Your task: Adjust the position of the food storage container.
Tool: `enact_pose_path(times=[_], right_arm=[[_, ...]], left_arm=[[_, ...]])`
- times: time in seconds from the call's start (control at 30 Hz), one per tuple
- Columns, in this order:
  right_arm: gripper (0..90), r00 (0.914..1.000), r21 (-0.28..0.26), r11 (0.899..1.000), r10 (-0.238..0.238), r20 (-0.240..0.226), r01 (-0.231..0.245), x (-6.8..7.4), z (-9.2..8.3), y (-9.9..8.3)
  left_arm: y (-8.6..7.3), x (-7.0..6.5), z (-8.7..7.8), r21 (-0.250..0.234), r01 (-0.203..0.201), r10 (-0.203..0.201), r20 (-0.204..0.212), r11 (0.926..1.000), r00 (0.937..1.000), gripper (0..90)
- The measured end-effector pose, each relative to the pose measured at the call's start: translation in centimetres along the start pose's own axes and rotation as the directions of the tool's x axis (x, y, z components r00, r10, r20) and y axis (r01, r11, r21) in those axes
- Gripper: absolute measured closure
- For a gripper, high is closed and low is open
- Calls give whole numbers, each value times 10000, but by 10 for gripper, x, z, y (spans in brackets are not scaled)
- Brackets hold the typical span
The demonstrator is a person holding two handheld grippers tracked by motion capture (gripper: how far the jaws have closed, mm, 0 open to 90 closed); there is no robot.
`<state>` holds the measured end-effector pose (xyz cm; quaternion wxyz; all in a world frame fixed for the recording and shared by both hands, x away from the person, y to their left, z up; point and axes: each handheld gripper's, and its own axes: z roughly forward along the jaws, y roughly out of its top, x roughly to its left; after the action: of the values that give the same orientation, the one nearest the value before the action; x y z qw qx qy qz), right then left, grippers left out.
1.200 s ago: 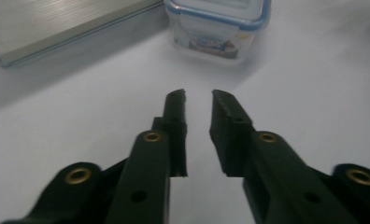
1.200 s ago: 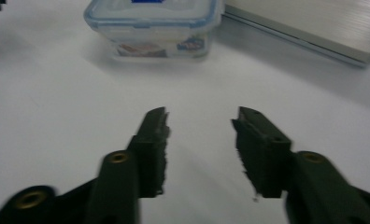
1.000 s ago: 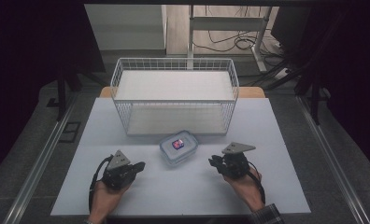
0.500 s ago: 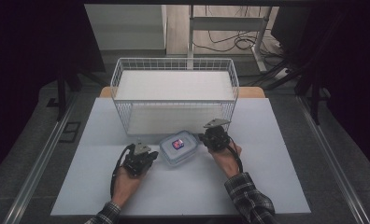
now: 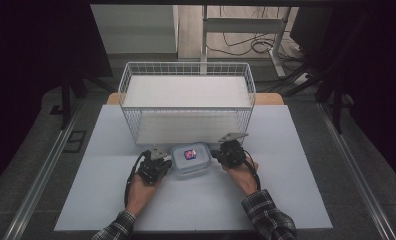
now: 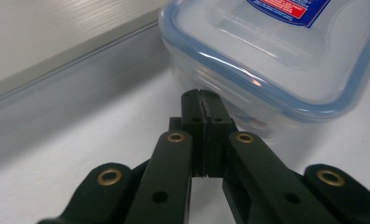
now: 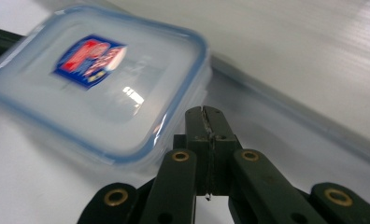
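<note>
Both claws sit pinched tight with nothing between the jaws: my left claw (image 5: pixel 162 161) at the left side of the box, my right claw (image 5: pixel 224 152) at its right side. From the left gripper view, those closed tips (image 6: pixel 202 100) touch or nearly touch the box's clear wall below the lid rim; from the right gripper view, the tips (image 7: pixel 204 116) meet the box's corner just as closely.

Counting from largest: one white table (image 5: pixel 296 200), one white wire basket (image 5: pixel 186 70) with a pale liner standing toward the far edge, and one clear rectangular plastic box with a blue-rimmed lid and a red-and-blue label (image 5: pixel 190 158). That box lies on the table just in front of the basket, between my two claws, and the basket's front wall rises right behind it.
</note>
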<state>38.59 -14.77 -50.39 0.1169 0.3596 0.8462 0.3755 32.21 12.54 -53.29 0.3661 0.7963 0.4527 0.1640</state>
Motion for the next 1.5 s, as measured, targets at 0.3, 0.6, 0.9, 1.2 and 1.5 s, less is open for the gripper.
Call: enact_pose_path(times=[0.3,0.6,0.9,1.2,1.5], right_arm=[[895,9996,-61,9999,-117,-240,115,11,-17,-11],[895,9968,-762,9971,-9,803,71,-8,2,28],[894,9978,-318,9987,-389,544,407,-14,36,45],[894,9999,-216,9997,-153,-47,152,-7,24,31],[892,9986,-122,9988,-483,-200,481,8,9,20]], left_arm=[[4,6,4,101,-145,140,445,9998,9989,900],[55,38,14,-570,215,-218,-31,9981,9998,899],[53,38,28,-563,592,-570,399,9967,9976,900],[47,20,20,-423,95,-71,556,9991,9984,899],[41,3,8,-19,-588,588,718,9983,9957,899]])
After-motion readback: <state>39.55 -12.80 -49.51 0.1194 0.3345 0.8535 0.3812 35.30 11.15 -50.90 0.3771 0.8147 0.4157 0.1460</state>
